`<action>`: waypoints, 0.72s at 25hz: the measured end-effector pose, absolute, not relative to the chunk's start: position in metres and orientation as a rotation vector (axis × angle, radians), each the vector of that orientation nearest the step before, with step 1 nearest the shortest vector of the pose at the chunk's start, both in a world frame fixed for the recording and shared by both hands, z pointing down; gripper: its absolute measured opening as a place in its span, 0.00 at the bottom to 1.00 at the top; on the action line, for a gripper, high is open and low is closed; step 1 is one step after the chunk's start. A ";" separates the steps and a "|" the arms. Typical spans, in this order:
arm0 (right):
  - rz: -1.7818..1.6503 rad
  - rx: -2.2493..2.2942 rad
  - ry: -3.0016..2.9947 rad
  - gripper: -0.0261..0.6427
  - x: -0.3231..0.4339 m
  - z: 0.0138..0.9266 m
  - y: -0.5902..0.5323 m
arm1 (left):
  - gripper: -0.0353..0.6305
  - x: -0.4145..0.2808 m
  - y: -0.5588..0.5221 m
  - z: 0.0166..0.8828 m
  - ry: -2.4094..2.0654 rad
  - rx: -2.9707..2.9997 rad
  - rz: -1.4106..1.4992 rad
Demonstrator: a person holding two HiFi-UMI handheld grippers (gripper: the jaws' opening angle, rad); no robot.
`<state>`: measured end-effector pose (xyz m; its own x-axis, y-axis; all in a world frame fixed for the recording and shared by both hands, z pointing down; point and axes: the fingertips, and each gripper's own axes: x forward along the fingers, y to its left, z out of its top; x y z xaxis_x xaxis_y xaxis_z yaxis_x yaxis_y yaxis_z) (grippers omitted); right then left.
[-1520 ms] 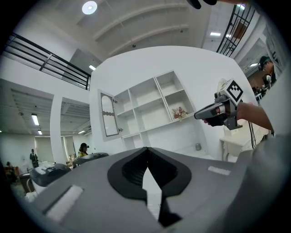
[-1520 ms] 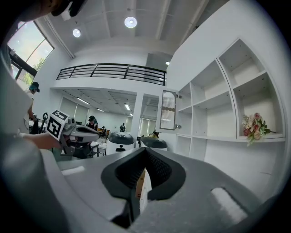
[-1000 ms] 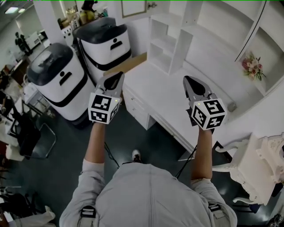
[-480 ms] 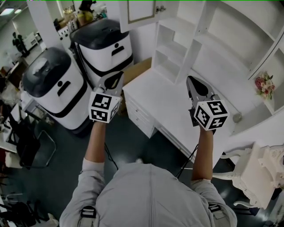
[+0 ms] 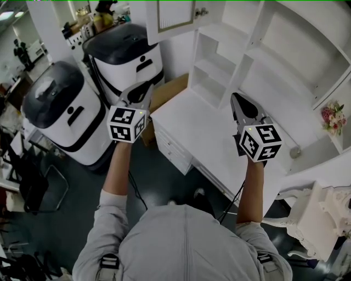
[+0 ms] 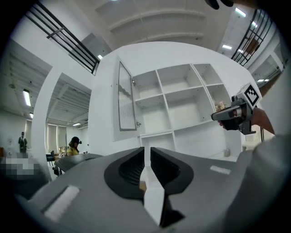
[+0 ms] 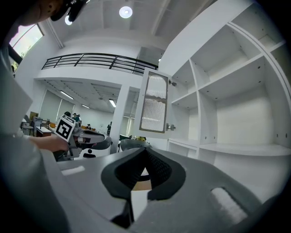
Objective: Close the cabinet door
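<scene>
The white cabinet door (image 5: 175, 16) with a ribbed glass panel stands swung open at the left end of the white shelf unit (image 5: 274, 49). It also shows in the left gripper view as the door (image 6: 126, 102) and in the right gripper view as the door (image 7: 154, 102), with a small knob (image 7: 171, 127) at its lower corner. My left gripper (image 5: 145, 88) hangs level over the desk's left corner, well short of the door. Its jaws are opening, a narrow gap with nothing in it (image 6: 147, 152). My right gripper (image 5: 235, 97) points over the desk, shut and empty (image 7: 145, 151).
A white desk (image 5: 208, 131) with drawers runs under the shelves. Two round black-and-white machines (image 5: 63, 110) (image 5: 129, 49) stand to its left, with a cardboard box (image 5: 164, 90) between them and the desk. Flowers (image 5: 332, 118) sit on a right shelf. A white carved chair (image 5: 323, 214) stands at lower right.
Both grippers have travelled forward toward the shelf unit, and the open door has come into view at the top. The left jaws have parted slightly.
</scene>
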<state>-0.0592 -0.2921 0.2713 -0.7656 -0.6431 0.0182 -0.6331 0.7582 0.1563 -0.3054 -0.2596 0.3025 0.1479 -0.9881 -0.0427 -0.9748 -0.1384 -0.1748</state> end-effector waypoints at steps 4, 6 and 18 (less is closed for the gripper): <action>-0.203 1.032 -2.873 0.04 -0.066 0.278 -0.318 | 0.21 -0.320 -0.294 0.299 1.979 -2.238 -0.134; -0.212 1.027 -2.863 0.04 -0.068 0.279 -0.334 | 0.27 -0.330 -0.312 0.293 2.001 -2.217 -0.130; -0.222 1.061 -2.878 0.04 -0.074 0.267 -0.426 | 0.38 -0.389 -0.415 0.258 2.122 -2.151 -0.042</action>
